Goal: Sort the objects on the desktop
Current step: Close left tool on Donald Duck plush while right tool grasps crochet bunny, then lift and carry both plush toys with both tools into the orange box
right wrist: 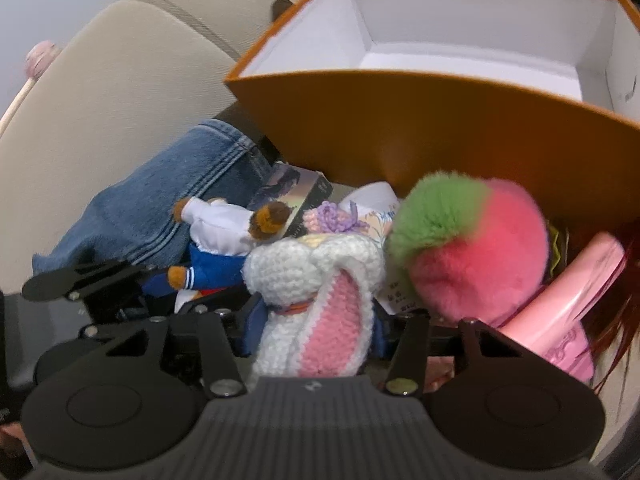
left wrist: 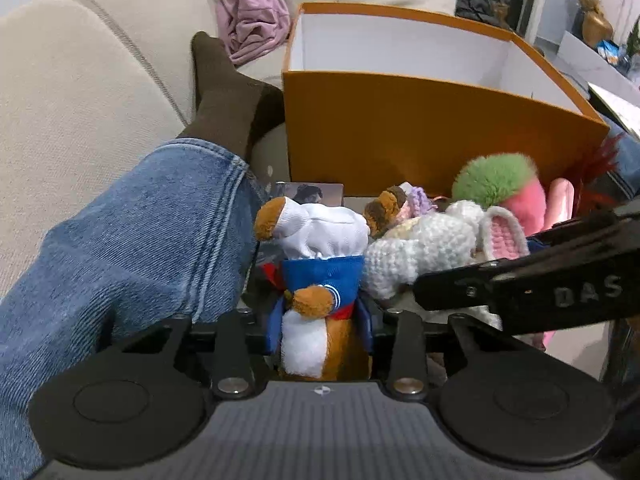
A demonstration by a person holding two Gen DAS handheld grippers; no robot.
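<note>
My left gripper [left wrist: 320, 320] is shut on a brown plush animal in a blue and white sailor suit [left wrist: 320, 248]; the same toy shows in the right wrist view [right wrist: 216, 240]. My right gripper [right wrist: 316, 320] is shut on a white crocheted rabbit with a pink ear [right wrist: 320, 280], which also shows in the left wrist view [left wrist: 432, 248]. A fluffy pink and green ball [right wrist: 468, 240] lies right of the rabbit. An open orange box with a white inside [left wrist: 420, 128] stands just behind the toys; it looks empty where visible.
A person's leg in blue jeans [left wrist: 120, 240] and a brown sock [left wrist: 224, 100] lies at the left on a beige sofa [left wrist: 60, 100]. A pink cloth [left wrist: 252, 20] lies behind. A picture card [right wrist: 288, 188] and a pink case [right wrist: 568, 308] lie among the toys.
</note>
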